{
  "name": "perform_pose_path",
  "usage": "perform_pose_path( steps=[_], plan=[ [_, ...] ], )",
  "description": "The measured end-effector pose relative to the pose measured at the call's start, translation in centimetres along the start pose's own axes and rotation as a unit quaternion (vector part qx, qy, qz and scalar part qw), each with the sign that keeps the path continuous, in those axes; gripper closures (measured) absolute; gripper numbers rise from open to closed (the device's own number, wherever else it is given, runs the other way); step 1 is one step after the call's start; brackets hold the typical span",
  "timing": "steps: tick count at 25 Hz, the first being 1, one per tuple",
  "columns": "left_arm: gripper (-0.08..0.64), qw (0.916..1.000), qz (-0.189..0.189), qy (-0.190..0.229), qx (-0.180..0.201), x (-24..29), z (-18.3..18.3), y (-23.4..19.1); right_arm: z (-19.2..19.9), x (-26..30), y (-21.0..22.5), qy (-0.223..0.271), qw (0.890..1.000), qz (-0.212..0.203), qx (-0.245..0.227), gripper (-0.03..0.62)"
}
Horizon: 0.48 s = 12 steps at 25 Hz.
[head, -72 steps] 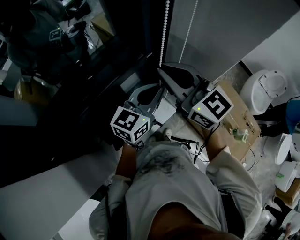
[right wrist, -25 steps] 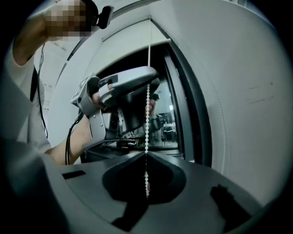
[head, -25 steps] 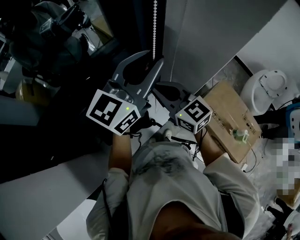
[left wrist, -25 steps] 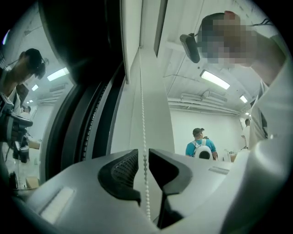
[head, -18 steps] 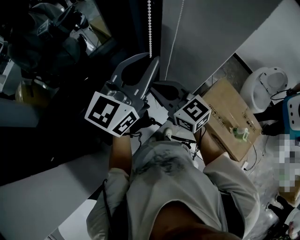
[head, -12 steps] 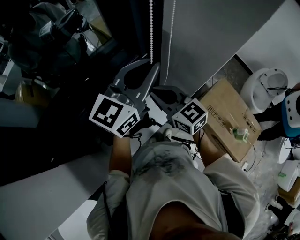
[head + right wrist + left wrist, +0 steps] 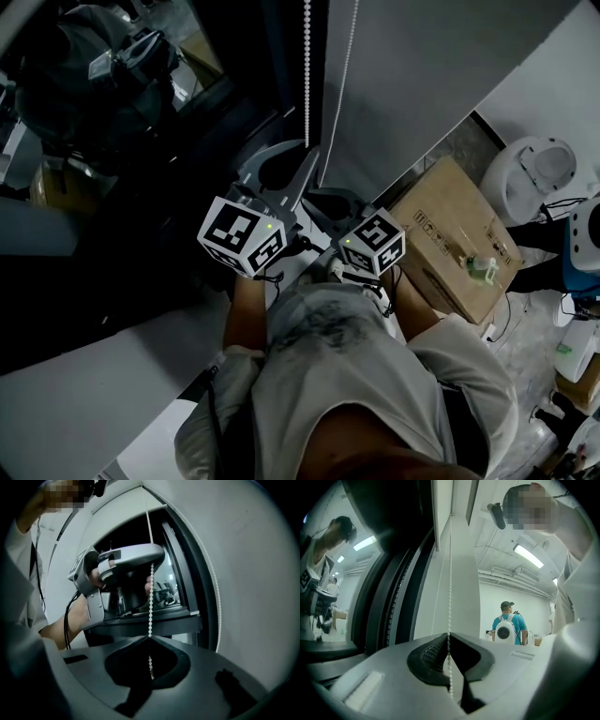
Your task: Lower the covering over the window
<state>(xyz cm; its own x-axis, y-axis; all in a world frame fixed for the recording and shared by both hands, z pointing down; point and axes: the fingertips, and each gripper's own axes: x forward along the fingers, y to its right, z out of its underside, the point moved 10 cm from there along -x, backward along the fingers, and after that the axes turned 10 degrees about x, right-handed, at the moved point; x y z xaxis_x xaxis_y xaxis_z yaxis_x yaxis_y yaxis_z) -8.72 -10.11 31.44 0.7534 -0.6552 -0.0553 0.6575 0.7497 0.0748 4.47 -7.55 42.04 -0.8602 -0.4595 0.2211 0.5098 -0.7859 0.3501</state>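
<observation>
A white bead chain [image 7: 307, 75] hangs beside the grey roller blind [image 7: 422, 66] that covers part of the dark window [image 7: 141, 141]. My left gripper [image 7: 312, 153] is shut on the chain [image 7: 450, 573] at its jaw tips [image 7: 449, 633]; its jaws have just been closing with the chain between them. My right gripper [image 7: 317, 194], just below and to the right, is shut on the chain [image 7: 151, 583] at its tips [image 7: 150, 637]. In the right gripper view, the left gripper [image 7: 131, 555] is above, and a second strand [image 7: 213, 583] hangs to the right.
A cardboard box [image 7: 459, 234] with a small bottle [image 7: 482, 267] on it lies on the floor at the right, next to a white round device [image 7: 539, 173]. The pale sill [image 7: 94, 375] runs below the window. A person in blue [image 7: 506, 625] stands far off.
Both grippers have come down along the chain. The left jaws stood wide open a second ago and are now closed on the chain. The right jaws stayed closed.
</observation>
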Motion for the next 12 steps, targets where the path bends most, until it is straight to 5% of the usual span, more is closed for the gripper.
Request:
perform_pose_path(
  steps=[12],
  plan=[
    [0.542,0.9986,-0.001,-0.034,-0.04,-0.4,4.2,1.2,3.8,-0.5,0.9,-0.051,0.998,0.02,0.02,0.574]
  ],
)
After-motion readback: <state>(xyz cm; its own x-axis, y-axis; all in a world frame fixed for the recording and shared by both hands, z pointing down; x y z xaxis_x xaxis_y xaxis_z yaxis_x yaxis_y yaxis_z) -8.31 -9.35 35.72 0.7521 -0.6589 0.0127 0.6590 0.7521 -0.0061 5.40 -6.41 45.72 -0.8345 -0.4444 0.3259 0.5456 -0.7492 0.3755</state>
